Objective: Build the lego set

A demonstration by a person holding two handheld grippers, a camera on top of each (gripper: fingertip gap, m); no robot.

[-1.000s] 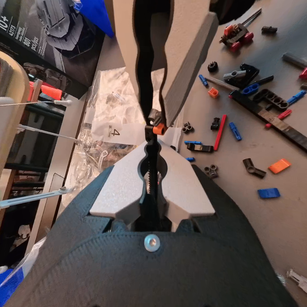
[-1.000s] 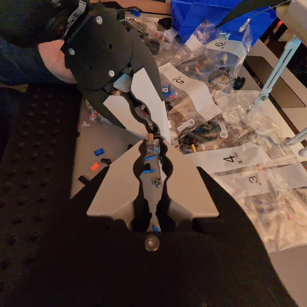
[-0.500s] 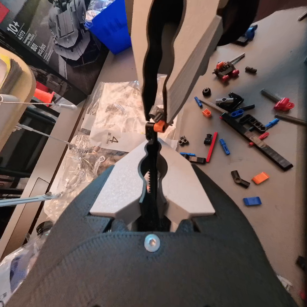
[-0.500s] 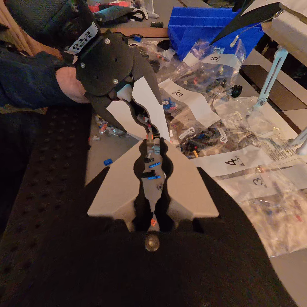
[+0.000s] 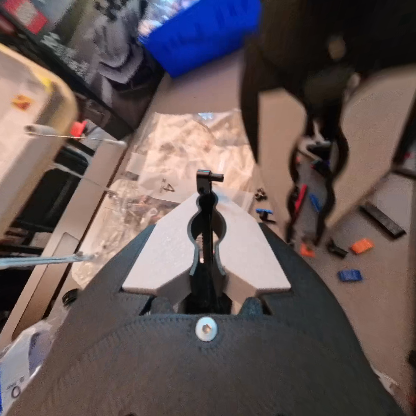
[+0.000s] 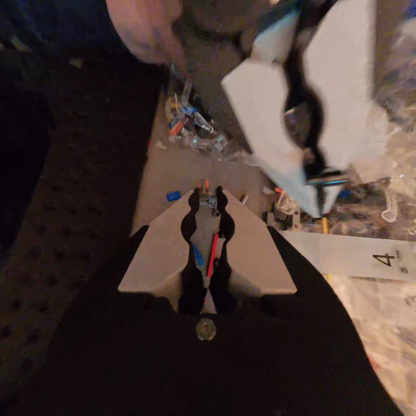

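Between left claw (image 5: 206, 195) tips — clamped black piece (image 5: 206, 180), right claw (image 6: 208, 193) pinching grey-orange piece (image 6: 205, 191) — own view only.

Blurred: blue bin (image 5: 200, 33), right claw (image 5: 308, 227), bags (image 6: 371, 195).

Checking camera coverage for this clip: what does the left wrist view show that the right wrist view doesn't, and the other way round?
Only the left wrist view shows the blue bin and the orange flat piece on the table. Only the right wrist view shows the grey-and-orange piece gripped at the right gripper tips, and a person's hand. Both show the left gripper shut on a black piece, the red axle and the numbered bag.
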